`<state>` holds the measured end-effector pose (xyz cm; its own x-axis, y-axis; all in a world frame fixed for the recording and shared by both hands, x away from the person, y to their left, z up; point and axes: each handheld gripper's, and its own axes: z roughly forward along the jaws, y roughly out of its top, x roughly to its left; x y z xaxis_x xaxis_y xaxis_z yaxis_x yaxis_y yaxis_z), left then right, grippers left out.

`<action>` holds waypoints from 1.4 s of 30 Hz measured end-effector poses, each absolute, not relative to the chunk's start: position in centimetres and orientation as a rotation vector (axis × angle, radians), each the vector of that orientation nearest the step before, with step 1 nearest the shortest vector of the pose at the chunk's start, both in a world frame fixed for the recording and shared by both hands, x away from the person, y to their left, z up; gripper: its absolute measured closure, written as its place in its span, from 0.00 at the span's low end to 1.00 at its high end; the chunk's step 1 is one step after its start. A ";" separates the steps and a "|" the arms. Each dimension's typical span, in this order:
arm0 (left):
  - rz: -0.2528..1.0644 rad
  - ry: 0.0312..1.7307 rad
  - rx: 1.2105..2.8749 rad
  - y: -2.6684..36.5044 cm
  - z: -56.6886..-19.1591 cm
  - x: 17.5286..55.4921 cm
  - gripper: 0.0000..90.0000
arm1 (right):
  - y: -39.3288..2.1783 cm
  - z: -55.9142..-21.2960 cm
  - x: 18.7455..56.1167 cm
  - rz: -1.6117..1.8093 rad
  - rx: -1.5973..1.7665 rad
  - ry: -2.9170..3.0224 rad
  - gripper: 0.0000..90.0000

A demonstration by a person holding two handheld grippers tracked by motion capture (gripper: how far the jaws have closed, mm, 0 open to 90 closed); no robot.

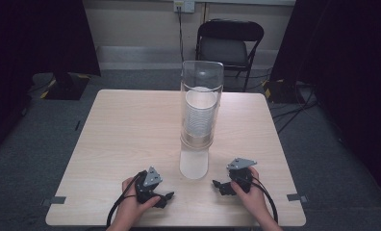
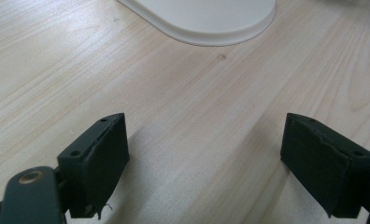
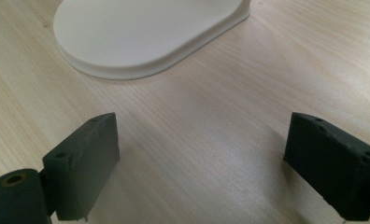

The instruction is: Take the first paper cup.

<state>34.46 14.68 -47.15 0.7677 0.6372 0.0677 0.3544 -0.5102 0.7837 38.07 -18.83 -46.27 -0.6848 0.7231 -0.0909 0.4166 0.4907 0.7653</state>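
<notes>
A tall clear tube (image 1: 201, 103) stands upright in the middle of the table, holding a stack of white cups (image 1: 200, 118). Its white base plate (image 1: 194, 165) runs toward the near edge, and its rounded end lies ahead of the jaws in the left gripper view (image 2: 206, 21) and the right gripper view (image 3: 141, 37). My left gripper (image 1: 168, 197) rests on the wood left of the plate, open and empty (image 2: 205, 163). On the plate's right my right gripper (image 1: 218, 185) rests on the table, jaws wide apart with nothing between them (image 3: 202, 168).
The light wooden table (image 1: 131, 130) has bare room on both sides of the tube. A black folding chair (image 1: 228, 43) stands beyond the far edge. Cables (image 1: 294, 110) trail on the grey floor at the right.
</notes>
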 end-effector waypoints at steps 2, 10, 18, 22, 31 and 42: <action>0.444 0.746 2.144 14.7 -47.2 34.4 0.16 | -18.8 -46.3 38.1 1.040 0.948 2.337 0.11; 0.446 0.742 2.146 14.7 -47.2 34.4 0.16 | -18.7 -46.3 38.0 1.032 0.986 2.311 0.10; 0.447 0.739 2.155 14.7 -47.1 34.4 0.16 | -18.7 -46.2 37.7 1.015 0.986 2.311 0.12; 0.448 0.738 2.153 14.7 -47.1 34.5 0.16 | -18.9 -45.7 37.5 0.984 0.941 2.325 0.16; 0.447 0.738 2.153 14.7 -47.1 34.5 0.16 | -18.4 -44.4 37.4 1.095 0.901 2.345 0.21; 0.448 0.737 2.156 14.7 -47.1 34.5 0.16 | -15.4 -42.8 37.9 1.228 0.864 2.328 0.19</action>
<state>34.46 14.69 -47.13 0.7681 0.6366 0.0692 0.3546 -0.5128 0.7819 37.85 -15.36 -42.81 -0.7440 0.6671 -0.0378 0.3456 0.4327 0.8327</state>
